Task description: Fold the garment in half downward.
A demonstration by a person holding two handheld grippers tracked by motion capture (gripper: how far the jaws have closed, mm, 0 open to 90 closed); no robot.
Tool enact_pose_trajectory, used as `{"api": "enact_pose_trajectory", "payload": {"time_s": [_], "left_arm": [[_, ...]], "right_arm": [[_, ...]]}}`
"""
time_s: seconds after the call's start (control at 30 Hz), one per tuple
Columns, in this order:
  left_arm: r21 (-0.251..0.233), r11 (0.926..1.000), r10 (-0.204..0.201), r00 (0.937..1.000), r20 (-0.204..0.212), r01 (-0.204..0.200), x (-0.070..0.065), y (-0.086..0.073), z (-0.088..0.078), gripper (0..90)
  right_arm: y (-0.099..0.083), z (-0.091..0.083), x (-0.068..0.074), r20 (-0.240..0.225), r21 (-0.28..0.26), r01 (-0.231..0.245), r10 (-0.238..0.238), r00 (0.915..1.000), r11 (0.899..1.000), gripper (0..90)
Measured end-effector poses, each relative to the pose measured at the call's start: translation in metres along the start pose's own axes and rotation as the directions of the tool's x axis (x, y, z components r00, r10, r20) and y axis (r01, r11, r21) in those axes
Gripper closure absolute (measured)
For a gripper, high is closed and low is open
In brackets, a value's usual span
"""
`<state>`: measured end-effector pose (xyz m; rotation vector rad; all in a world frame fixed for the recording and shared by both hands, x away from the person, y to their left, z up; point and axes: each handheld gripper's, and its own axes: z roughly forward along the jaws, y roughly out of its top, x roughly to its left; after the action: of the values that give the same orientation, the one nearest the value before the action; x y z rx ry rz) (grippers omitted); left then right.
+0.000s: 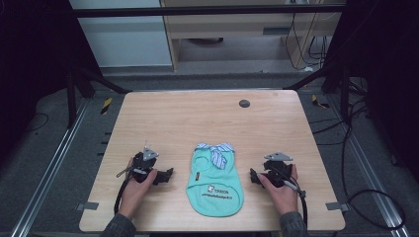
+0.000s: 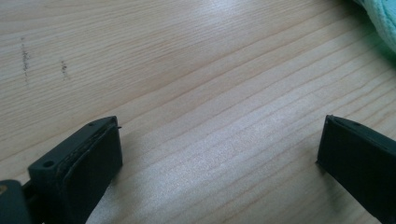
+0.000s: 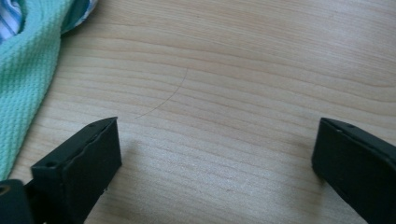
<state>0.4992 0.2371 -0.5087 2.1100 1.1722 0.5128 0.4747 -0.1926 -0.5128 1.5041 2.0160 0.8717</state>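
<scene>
Shirt (image 1: 216,180): small mint-green garment, flat on the table (image 1: 207,118), near the front edge, centred between the two hands. Striped collar end points away from the person; hem with printed lettering points toward the person. Long axis runs near-to-far, tilted slightly.

Left gripper (image 1: 168,175): rests on the wood just left of the shirt, tips aimed right toward it. Jaws spread wide, nothing between them; in the left gripper view only bare wood lies between the jaws, with a corner of the shirt (image 2: 380,21) at upper right.

Right gripper (image 1: 253,177): rests just right of the shirt, tips aimed left toward it. Jaws spread wide, empty; the shirt's edge (image 3: 28,79) shows at left in the right gripper view, closer to the near jaw than on the other side.

Judgement: both grippers flank the shirt at mid-length, apart from the cloth. The right looks marginally nearer. Either side hem is reachable by a short inward slide.

Beyond: dark round disc (image 1: 244,103) near the far edge, well apart.
</scene>
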Motion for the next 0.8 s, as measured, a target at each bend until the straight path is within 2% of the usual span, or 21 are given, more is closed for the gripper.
{"api": "enact_pose_trajectory", "payload": {"time_s": [0.1,0.13,0.17,0.2,0.27,0.3,0.33,0.37,0.4,0.43,0.47,0.53,0.57,0.63,0.67,0.7,0.73,0.8], "left_arm": [[0.004,0.9999,0.012,0.9998,0.013,-0.012,0.001,-0.001,-0.003,0.0],[0.004,0.9999,0.012,0.9998,0.013,-0.012,0.001,-0.001,-0.003,1.9],[0.009,0.9999,0.009,0.9999,0.007,-0.009,0.0,-0.001,-0.006,1.9],[0.007,0.9999,0.013,0.9999,0.009,-0.013,0.0,0.0,-0.008,6.5],[-0.005,0.9997,0.022,0.9993,0.029,-0.022,-0.002,0.005,-0.011,5.2],[-0.004,0.9995,0.03,0.9989,0.036,-0.03,-0.004,0.009,-0.012,4.6],[-0.001,0.9989,0.047,0.9978,0.047,-0.047,-0.005,0.014,-0.013,4.2],[-0.004,0.9981,0.061,0.9965,0.057,-0.061,-0.005,0.019,-0.013,4.2],[-0.02,0.9975,0.069,0.9935,0.091,-0.067,-0.006,0.028,-0.013,4.1],[-0.02,0.9975,0.069,0.9935,0.091,-0.067,-0.006,0.028,-0.013,4.2],[-0.021,0.9979,0.063,0.9919,0.11,-0.061,-0.005,0.036,-0.01,4.8],[-0.019,0.9993,0.036,0.9894,0.141,-0.033,-0.002,0.047,-0.004,5.3],[-0.025,0.9993,0.03,0.9882,0.15,-0.027,-0.002,0.051,-0.002,7.6],[-0.027,0.9988,0.045,0.989,0.141,-0.041,-0.003,0.062,0.004,13.3],[-0.032,0.9982,0.055,0.9887,0.139,-0.051,-0.004,0.068,0.007,14.8],[-0.036,0.9982,0.053,0.9885,0.142,-0.048,-0.005,0.073,0.01,20.4],[-0.037,0.9982,0.051,0.9877,0.148,-0.046,-0.005,0.076,0.012,20.9],[-0.044,0.9978,0.056,0.9865,0.154,-0.049,-0.008,0.084,0.014,28.0]], "right_arm": [[0.0,-0.002,0.0,-0.008,-0.019,0.011,-0.011,0.9999,1.0,13.4],[0.0,-0.002,0.0,-0.008,-0.019,0.011,-0.011,0.9999,1.0,13.4],[0.0,-0.003,0.0,-0.011,-0.022,0.006,-0.006,0.9999,1.0,20.5],[0.001,-0.005,-0.001,-0.025,-0.034,0.001,-0.002,0.9997,0.999,26.8],[0.003,-0.006,-0.001,-0.062,-0.036,-0.004,0.002,0.9981,0.999,31.2],[0.006,-0.008,0.001,-0.071,-0.042,0.014,-0.017,0.9973,0.999,34.4],[0.013,-0.013,0.004,-0.084,-0.072,0.038,-0.044,0.9955,0.997,40.0],[0.013,-0.013,0.004,-0.084,-0.072,0.038,-0.044,0.9955,0.997,40.0],[0.023,-0.015,0.009,-0.101,-0.081,0.065,-0.073,0.9923,0.995,44.7],[0.023,-0.015,0.009,-0.101,-0.081,0.065,-0.073,0.9923,0.995,44.7],[0.032,-0.011,0.014,-0.105,-0.07,0.105,-0.112,0.9882,0.992,48.8],[0.036,-0.008,0.016,-0.114,-0.058,0.114,-0.12,0.9862,0.992,50.8],[0.042,-0.004,0.018,-0.123,-0.049,0.131,-0.137,0.983,0.99,52.2],[0.051,0.003,0.022,-0.131,-0.035,0.152,-0.155,0.9791,0.988,57.3],[0.054,0.006,0.023,-0.133,-0.028,0.157,-0.159,0.9782,0.987,58.8],[0.06,0.01,0.024,-0.134,-0.028,0.164,-0.166,0.9769,0.986,61.5],[0.063,0.013,0.025,-0.136,-0.024,0.166,-0.168,0.9764,0.986,63.1],[0.068,0.017,0.025,-0.144,-0.029,0.166,-0.169,0.9751,0.986,66.9]]}}
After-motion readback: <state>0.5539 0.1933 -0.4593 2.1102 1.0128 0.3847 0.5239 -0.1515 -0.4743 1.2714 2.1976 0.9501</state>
